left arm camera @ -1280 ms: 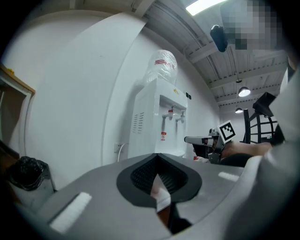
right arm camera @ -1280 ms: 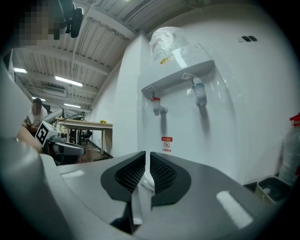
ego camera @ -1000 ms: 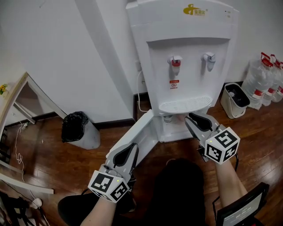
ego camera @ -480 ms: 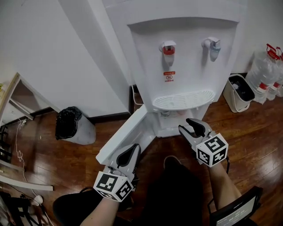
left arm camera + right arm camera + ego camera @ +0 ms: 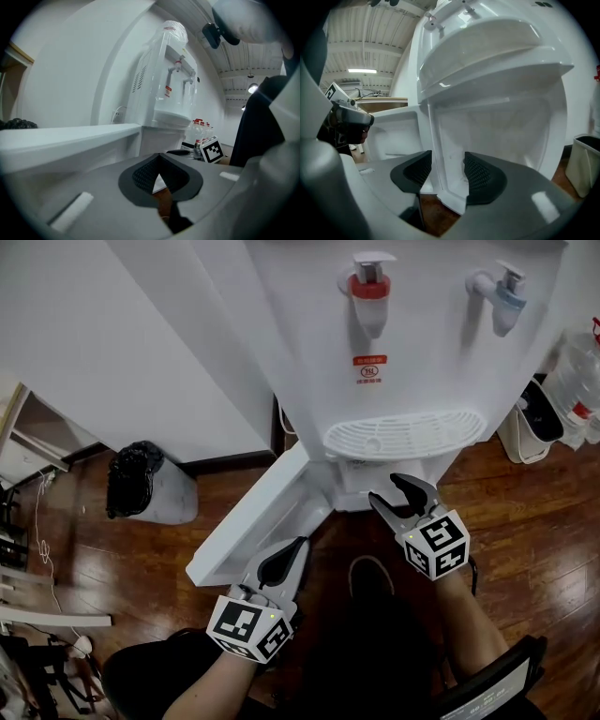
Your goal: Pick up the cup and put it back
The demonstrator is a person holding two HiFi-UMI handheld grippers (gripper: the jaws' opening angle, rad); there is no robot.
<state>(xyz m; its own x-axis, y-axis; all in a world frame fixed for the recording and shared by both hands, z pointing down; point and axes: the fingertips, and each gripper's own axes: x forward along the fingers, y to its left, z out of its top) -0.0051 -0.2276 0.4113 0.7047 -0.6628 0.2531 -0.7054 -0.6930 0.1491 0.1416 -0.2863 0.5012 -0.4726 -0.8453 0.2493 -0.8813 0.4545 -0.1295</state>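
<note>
The cup is not showing clearly in any view. The right gripper (image 5: 397, 493) is holding its jaws well apart after just opening, gripping nothing. Its tips are pointing at the low cabinet (image 5: 361, 486) under the white slotted drip tray (image 5: 403, 434) of the white plastic water dispenser (image 5: 422, 362). The left gripper (image 5: 298, 546) is standing with its jaws a crack apart, also just opening and empty. It is sitting beside the open white cabinet door (image 5: 251, 521), above the brown wooden floor (image 5: 525, 512).
</note>
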